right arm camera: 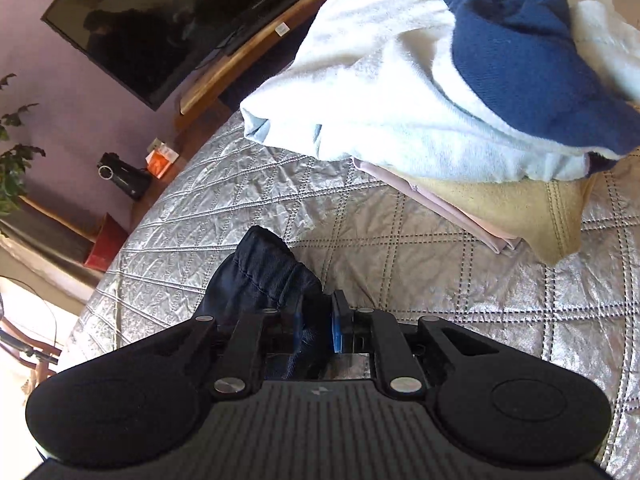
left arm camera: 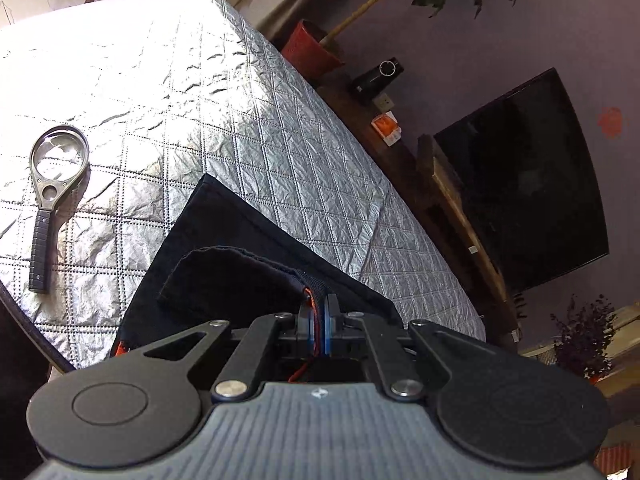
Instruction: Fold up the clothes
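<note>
You have two grippers in play, and each is clenched on the same dark navy garment [left arm camera: 224, 248]. Your left gripper [left arm camera: 319, 314] pinches a rolled hem with an orange inner trim between its blue pads, the cloth bunched just ahead of the fingers. Your right gripper [right arm camera: 320, 320] grips a gathered, stitched edge of the dark navy garment [right arm camera: 264, 276], which rises in a puckered lump to the left of its jaws.

In the left wrist view the rest of the garment lies flat as a dark panel on the quilted silver cover [left arm camera: 160, 92] of the worktop, one corner pointing away from you. One magnifying glass [left arm camera: 54, 184] lies to the left of it, well apart from the cloth. The worktop's far edge runs diagonally close behind the garment on the right side; the open stretch is ahead and to the left.

Only the right wrist view shows the pile of clothes [right arm camera: 420, 92]: four pieces can be counted, a white one, a blue one on top, a pale pink one and a yellow one beneath. It sits ahead and to the right, apart from your gripper, with bare quilted cover between. Both views show one television [left arm camera: 532, 176] and one red pot [left arm camera: 310, 48] beyond the worktop's edge.
</note>
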